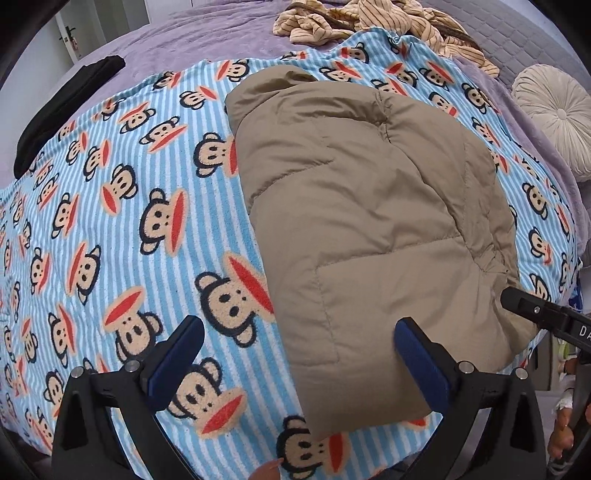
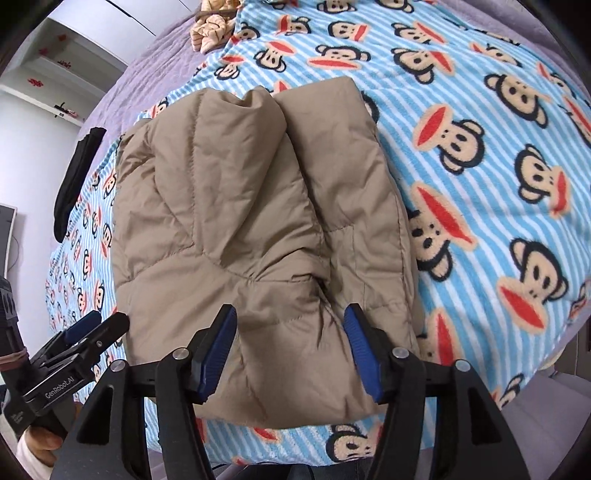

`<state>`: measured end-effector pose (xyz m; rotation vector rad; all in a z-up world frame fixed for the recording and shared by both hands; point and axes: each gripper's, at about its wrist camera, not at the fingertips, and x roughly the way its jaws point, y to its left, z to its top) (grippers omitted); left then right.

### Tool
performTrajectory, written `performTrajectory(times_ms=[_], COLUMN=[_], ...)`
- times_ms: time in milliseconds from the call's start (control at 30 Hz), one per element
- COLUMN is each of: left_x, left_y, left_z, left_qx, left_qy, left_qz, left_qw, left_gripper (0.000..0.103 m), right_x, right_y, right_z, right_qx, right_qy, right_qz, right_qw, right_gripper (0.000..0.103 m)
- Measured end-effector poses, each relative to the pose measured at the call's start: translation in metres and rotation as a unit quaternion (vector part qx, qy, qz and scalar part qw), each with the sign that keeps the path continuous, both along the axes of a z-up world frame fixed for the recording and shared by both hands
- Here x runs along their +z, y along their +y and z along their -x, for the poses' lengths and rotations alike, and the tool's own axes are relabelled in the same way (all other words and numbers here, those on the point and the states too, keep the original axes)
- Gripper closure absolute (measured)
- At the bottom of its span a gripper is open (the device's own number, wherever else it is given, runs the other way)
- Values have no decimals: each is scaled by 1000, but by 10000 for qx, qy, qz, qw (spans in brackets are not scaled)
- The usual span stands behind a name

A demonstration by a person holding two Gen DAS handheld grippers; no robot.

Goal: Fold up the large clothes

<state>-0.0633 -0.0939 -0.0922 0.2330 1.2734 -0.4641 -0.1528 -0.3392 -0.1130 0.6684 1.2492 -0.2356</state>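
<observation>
A tan puffer jacket (image 1: 351, 203) (image 2: 221, 203) lies folded into a thick bundle on a blue striped monkey-print blanket (image 1: 110, 184) (image 2: 480, 147). My left gripper (image 1: 299, 332) stands wide open above the jacket's near left edge, with only its right finger over the fabric. My right gripper (image 2: 290, 321) is open just above the jacket's near end, tan fabric showing between its blue pads (image 2: 221, 347) without being pinched. The right gripper's tip (image 1: 517, 299) shows by the jacket's right edge. In the right wrist view the left gripper (image 2: 85, 328) sits at the jacket's left, held by a hand.
A black garment (image 1: 66, 107) (image 2: 74, 177) lies at the blanket's far left edge. A striped beige garment (image 1: 369, 22) (image 2: 210, 29) is bunched at the back on the purple bed cover (image 1: 184, 37). A round cream cushion (image 1: 554, 114) rests at the right.
</observation>
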Motion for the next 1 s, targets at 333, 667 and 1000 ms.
performTrajectory(times_ms=[333, 667, 1000], left_x=[9, 8, -3], left_y=[19, 5, -14], left_z=[2, -20, -56], left_qx=[-38, 250, 761], left_qy=[-15, 138, 443], left_qz=[70, 35, 78], left_qw=[10000, 9996, 9961], left_gripper=[0, 0, 0], right_x=[24, 21, 7], right_y=[10, -5, -48], right_z=[17, 2, -36], right_qx=[-122, 82, 424], right_qy=[-225, 11, 107], right_qz=[192, 240, 35], right_qw=[9995, 9997, 9990], right_gripper=[23, 17, 14])
